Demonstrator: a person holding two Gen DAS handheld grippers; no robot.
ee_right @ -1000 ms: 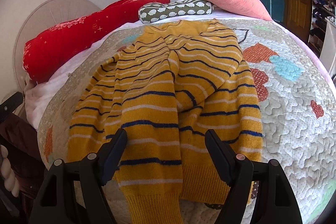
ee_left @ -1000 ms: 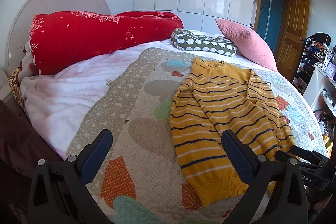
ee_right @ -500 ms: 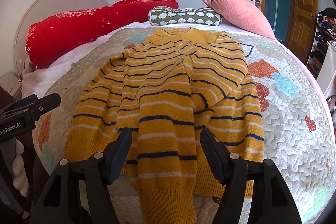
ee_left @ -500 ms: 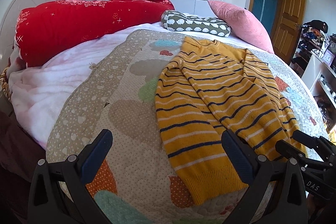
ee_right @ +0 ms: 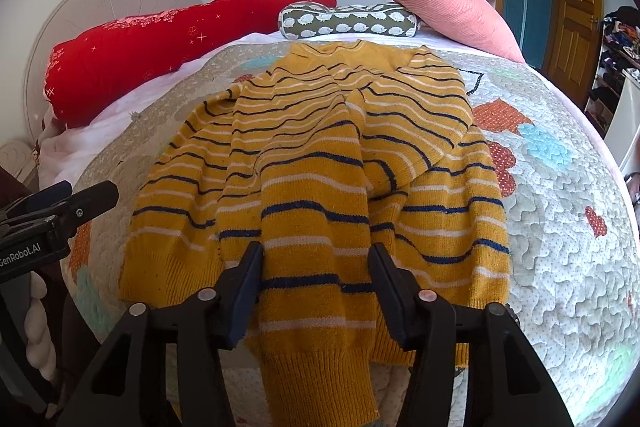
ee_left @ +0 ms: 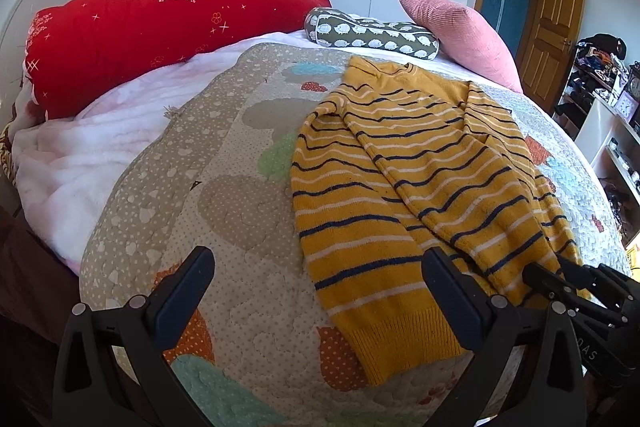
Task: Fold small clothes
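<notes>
Our right gripper (ee_right: 316, 263) is closing its jaws around a sleeve (ee_right: 316, 307) of the yellow striped sweater (ee_right: 320, 163), and the knit is lying between the fingers, though we cannot tell whether the pads are pressing on it yet. Our left gripper (ee_left: 316, 279) is hanging with its jaws spread wide and holding nothing, above the bare quilt (ee_left: 224, 211) and the hem corner of the sweater (ee_left: 400, 187). In the right wrist view we are seeing its dark fingers (ee_right: 86, 201) just beside the sweater's left edge.

The sweater is lying flat on the patterned quilt, collar toward the pillows, both sleeves folded in across the body and running down toward the hem. Beyond the collar a grey patterned bolster (ee_right: 348, 21) and a pink cushion (ee_right: 444, 9) are resting at the head of the bed, with a rolled red blanket (ee_right: 176, 45) to the left of them.
</notes>
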